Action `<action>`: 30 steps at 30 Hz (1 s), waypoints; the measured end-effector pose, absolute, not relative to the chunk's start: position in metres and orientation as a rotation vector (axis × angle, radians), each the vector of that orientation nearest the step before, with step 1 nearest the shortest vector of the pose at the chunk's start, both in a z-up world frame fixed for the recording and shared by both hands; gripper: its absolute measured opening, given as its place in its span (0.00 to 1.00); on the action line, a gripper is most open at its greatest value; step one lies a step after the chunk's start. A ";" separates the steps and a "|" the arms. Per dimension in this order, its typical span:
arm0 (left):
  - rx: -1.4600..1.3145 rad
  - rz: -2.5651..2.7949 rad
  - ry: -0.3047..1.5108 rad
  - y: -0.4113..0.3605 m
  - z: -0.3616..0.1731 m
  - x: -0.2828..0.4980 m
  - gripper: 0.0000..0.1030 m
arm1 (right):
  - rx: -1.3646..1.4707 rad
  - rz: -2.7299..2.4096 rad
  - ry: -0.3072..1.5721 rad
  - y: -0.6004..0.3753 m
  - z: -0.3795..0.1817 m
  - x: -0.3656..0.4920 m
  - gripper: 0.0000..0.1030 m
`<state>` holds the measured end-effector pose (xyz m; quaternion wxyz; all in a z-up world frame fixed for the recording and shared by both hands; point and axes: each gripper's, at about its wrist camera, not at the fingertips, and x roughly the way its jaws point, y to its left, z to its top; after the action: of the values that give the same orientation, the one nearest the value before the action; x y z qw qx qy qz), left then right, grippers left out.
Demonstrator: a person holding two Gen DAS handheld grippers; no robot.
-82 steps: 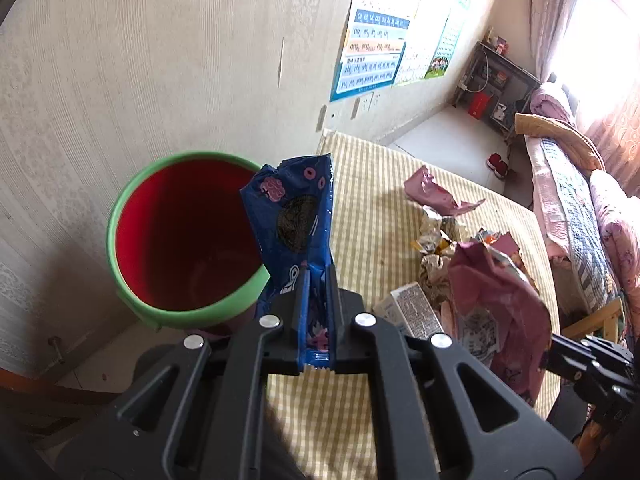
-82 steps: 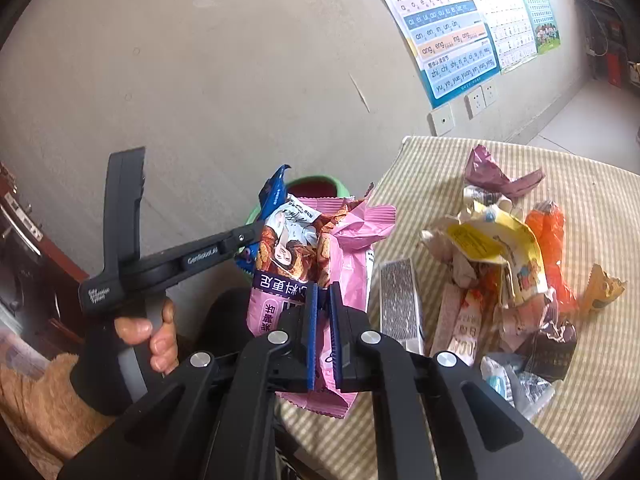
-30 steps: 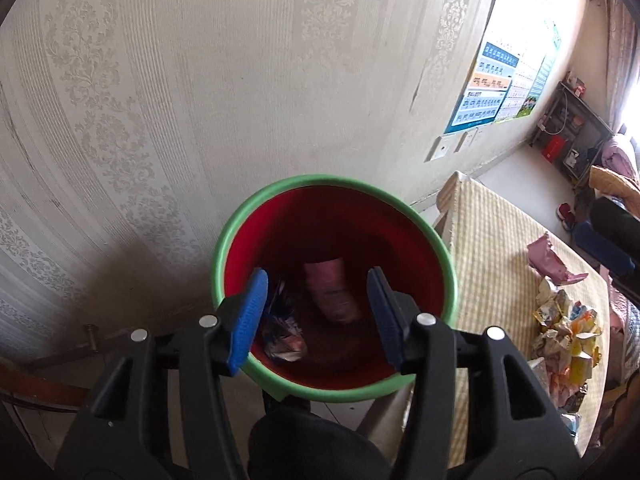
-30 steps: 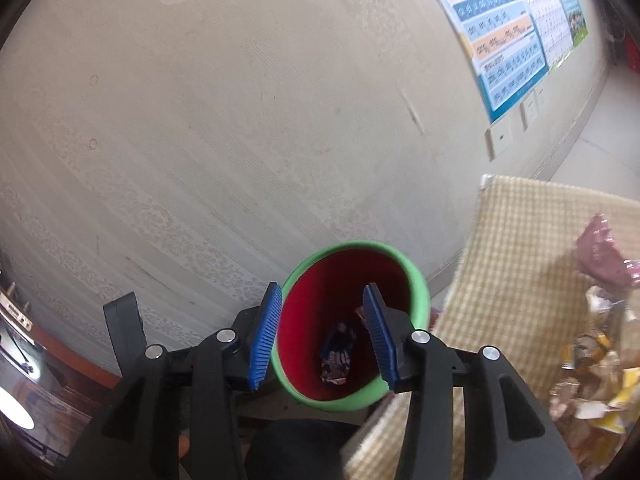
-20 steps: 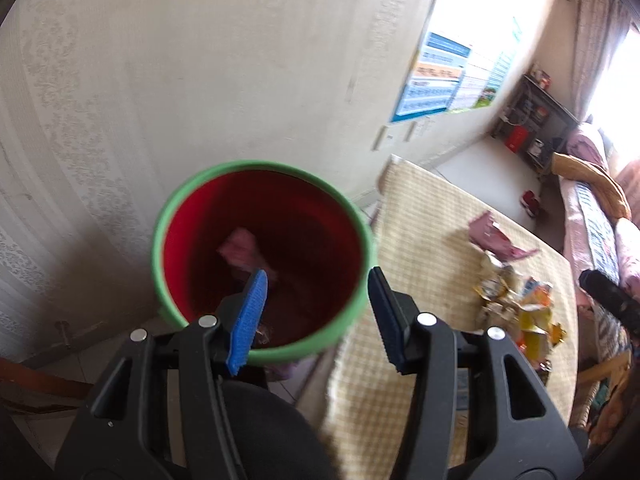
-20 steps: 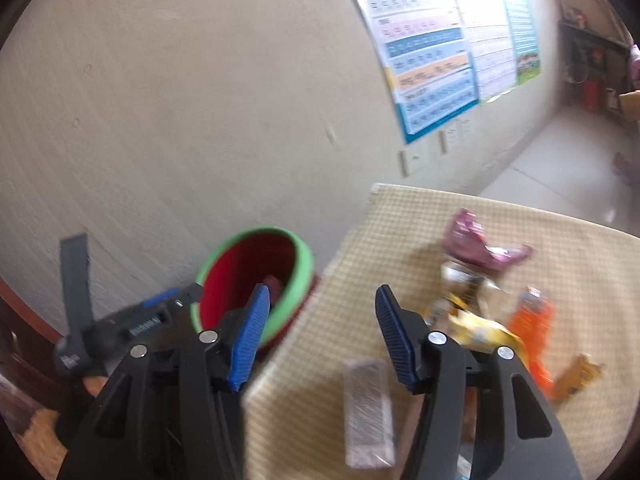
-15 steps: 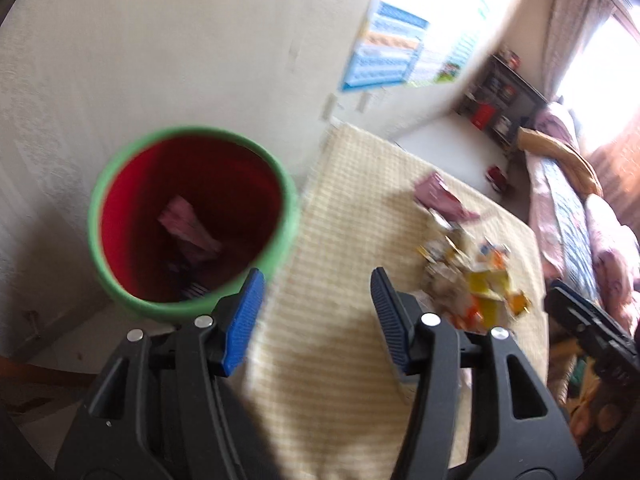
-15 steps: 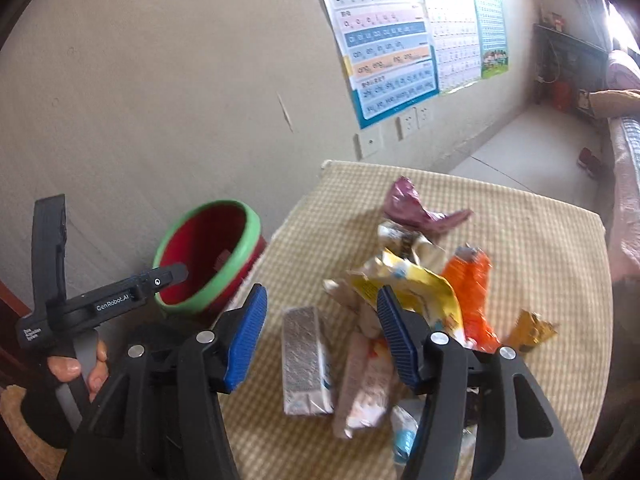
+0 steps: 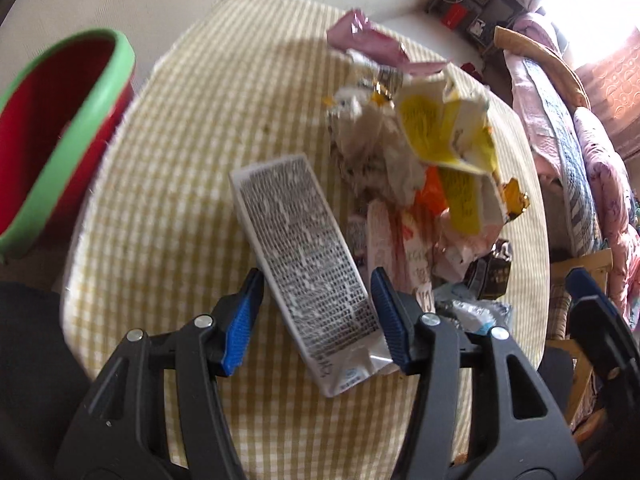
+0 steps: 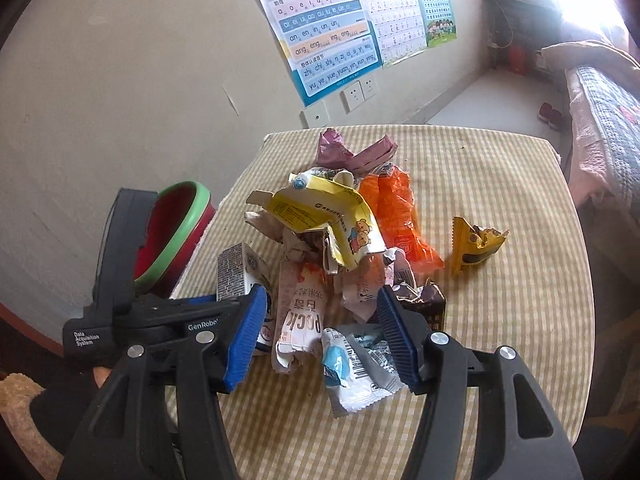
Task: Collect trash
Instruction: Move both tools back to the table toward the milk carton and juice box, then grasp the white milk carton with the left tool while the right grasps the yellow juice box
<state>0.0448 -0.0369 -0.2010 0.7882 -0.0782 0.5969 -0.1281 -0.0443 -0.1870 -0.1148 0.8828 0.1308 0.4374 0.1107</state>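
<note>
A pile of trash lies on the yellow checked table [image 9: 180, 152]. My left gripper [image 9: 318, 324] is open, its jaws on either side of a flattened white carton with black print [image 9: 300, 256]. My right gripper [image 10: 322, 340] is open above a white and pink wrapper [image 10: 298, 312] and a white and blue wrapper [image 10: 352, 372]. A yellow and white carton [image 10: 320, 216], an orange wrapper [image 10: 396, 216] and a small yellow wrapper [image 10: 474, 246] lie farther back. The red bin with a green rim [image 9: 48, 128] [image 10: 172, 232] stands left of the table.
A purple wrapper [image 10: 352, 152] lies at the far side of the pile. The wall with posters [image 10: 324, 28] is behind the table. A bed with pink bedding [image 10: 600, 112] is at the right. The left gripper's body [image 10: 132, 308] shows in the right wrist view.
Both grippers dropped their wrappers into the bin, opened, and swung right from the bin to the table. They now hover low over the trash pile.
</note>
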 end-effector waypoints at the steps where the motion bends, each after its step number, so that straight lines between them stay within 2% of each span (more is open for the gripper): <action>1: -0.183 -0.285 1.292 -0.036 -0.203 0.044 0.49 | 0.278 0.229 0.910 -0.188 -0.115 -0.043 0.55; 4: -0.158 -0.299 1.279 -0.037 -0.197 0.039 0.35 | 0.292 0.227 0.915 -0.191 -0.118 -0.044 0.55; 10: -0.036 -0.295 1.221 -0.035 -0.178 0.031 0.34 | 0.307 0.243 0.909 -0.195 -0.116 -0.038 0.55; 16: -0.076 -0.259 1.243 -0.020 -0.189 0.033 0.35 | 0.250 0.266 0.925 -0.200 -0.116 0.002 0.55; 18: -0.095 -0.254 1.245 -0.017 -0.190 0.031 0.45 | 0.237 0.285 0.933 -0.202 -0.118 0.015 0.55; 20: -0.118 -0.255 1.239 -0.014 -0.188 0.028 0.51 | 0.220 0.303 0.958 -0.201 -0.122 0.027 0.58; 30: -0.143 -0.256 1.279 -0.012 -0.199 0.024 0.52 | 0.237 0.340 1.051 -0.198 -0.149 0.050 0.65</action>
<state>0.0237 -0.0119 -0.1992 0.7924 -0.0666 0.5945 -0.1190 0.0504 -0.1984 -0.1485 0.8446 0.1121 0.4982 0.1610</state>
